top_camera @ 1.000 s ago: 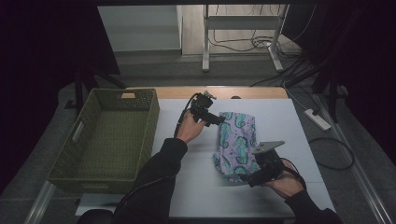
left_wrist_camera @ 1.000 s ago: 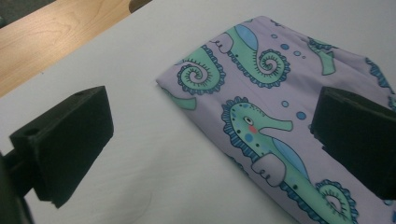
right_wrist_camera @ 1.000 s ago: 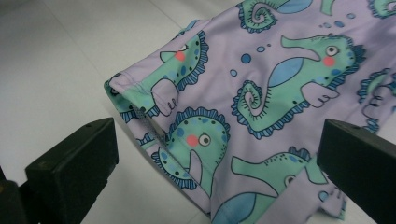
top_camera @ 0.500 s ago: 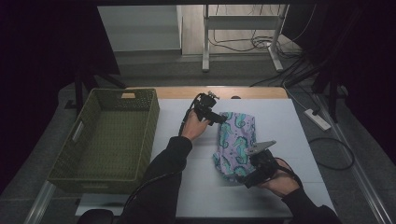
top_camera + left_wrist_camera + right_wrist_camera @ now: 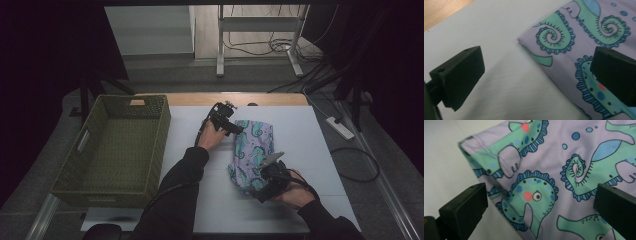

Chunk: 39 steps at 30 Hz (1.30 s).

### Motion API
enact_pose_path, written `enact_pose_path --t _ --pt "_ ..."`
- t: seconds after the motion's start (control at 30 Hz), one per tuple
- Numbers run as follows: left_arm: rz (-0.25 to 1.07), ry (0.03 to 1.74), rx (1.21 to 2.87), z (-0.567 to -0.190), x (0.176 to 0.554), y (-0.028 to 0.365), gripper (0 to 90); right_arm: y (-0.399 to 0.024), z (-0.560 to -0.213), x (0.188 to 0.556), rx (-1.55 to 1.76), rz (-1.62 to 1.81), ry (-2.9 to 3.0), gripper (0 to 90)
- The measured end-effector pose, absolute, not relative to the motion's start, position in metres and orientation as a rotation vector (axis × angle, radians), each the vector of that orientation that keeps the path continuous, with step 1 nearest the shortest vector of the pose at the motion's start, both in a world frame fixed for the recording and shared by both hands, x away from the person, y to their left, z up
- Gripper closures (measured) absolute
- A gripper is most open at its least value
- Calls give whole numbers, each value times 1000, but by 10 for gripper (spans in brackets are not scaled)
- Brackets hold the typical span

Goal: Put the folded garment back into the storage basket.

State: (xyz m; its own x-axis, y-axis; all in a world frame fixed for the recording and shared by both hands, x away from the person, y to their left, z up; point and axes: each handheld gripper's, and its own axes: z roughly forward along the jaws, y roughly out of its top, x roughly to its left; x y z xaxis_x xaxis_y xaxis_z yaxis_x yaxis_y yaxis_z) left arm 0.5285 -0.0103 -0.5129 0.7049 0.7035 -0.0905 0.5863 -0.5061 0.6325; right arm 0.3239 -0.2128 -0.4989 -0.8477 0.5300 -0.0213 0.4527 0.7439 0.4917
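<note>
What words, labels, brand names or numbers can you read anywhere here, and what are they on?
No readable text anywhere.
Basket: a pale tag on its far wall, too small to read.
Folded cloth: a seahorse print, no lettering.

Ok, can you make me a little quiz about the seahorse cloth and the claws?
1. True or false: the cloth lies inside the basket.
2. The left claw is: A) open by the cloth's far edge, B) shut on the cloth, C) in the basket.
3. Fill in: the right claw is open at the cloth's ____ end, near or far.

Key: 1 false, it lies on the white table; 2 A; 3 near.
</note>
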Motion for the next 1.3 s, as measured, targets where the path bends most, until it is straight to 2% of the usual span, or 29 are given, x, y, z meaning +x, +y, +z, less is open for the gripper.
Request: enact_pose_path --t 0.33,0.7,0.8,0.87,0.9,1.03,1.13,1.2,1.23,1.27,1.3 --pt "233 1012 2297 -530 535 -12 0 -209 -510 335 763 657 2784 0" --pt "213 1017 2315 -529 539 -14 0 -206 -514 336 730 603 2799 0" --pt "207 1005 2312 -528 537 -14 13 -207 -513 337 732 608 2799 30" --pt "199 981 2312 -527 535 -14 79 -208 -511 338 739 615 2797 65" --pt "186 966 2310 -525 533 -14 152 -209 -510 338 753 628 2794 125" --pt "168 948 2296 -524 529 -16 296 -211 -506 340 764 656 2779 254" --pt "161 939 2290 -523 527 -18 411 -210 -504 338 739 663 2788 389" --pt "155 934 2292 -523 525 -20 492 -210 -503 339 738 669 2784 449" --pt "142 933 2287 -522 524 -21 492 -210 -503 339 738 669 2784 449" --pt "118 923 2289 -521 523 -23 589 -212 -502 342 768 670 2768 568" --pt "118 923 2289 -521 523 -23 639 -212 -502 342 768 670 2768 568"
